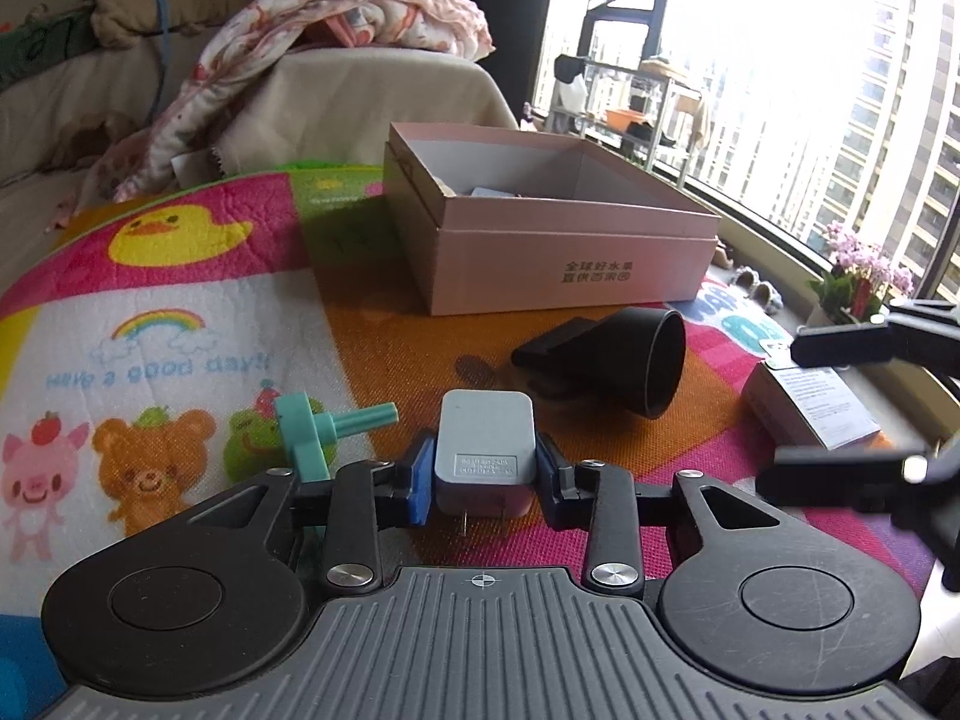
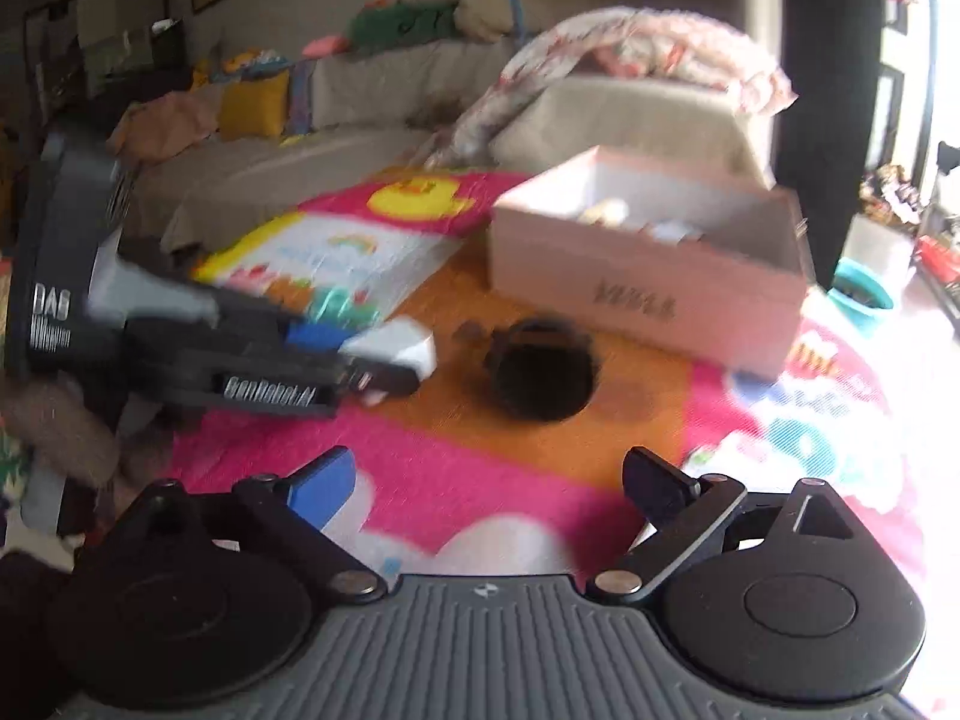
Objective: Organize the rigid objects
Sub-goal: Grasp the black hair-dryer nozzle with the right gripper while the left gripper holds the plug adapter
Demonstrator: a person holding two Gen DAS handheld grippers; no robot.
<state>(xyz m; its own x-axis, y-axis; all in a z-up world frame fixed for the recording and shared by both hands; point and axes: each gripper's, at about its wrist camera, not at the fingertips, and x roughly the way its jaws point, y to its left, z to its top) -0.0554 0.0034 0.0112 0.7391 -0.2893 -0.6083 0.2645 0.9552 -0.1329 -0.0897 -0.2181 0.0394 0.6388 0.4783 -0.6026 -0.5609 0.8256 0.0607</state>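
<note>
My left gripper (image 1: 483, 471) is shut on a grey-white plug adapter (image 1: 485, 441), blue pads pressing its two sides and the prongs pointing back at the camera. In the right wrist view, which is blurred, the same gripper (image 2: 384, 363) holds the adapter (image 2: 399, 351) just above the mat. My right gripper (image 2: 489, 480) stands open with nothing between its fingers; only the mat lies beneath. A black funnel-shaped nozzle (image 1: 624, 360) (image 2: 540, 372) lies on the mat ahead. Behind it stands an open pink cardboard box (image 1: 570, 252) (image 2: 648, 294) with a few items inside.
A teal plastic peg piece (image 1: 306, 426) lies left of the left gripper. A small white carton (image 1: 810, 408) sits at the right, by the right gripper's fingers (image 1: 840, 345). All rest on a colourful play mat (image 1: 180, 312). A blanket-draped sofa (image 1: 360, 90) stands behind, a window (image 1: 780, 90) right.
</note>
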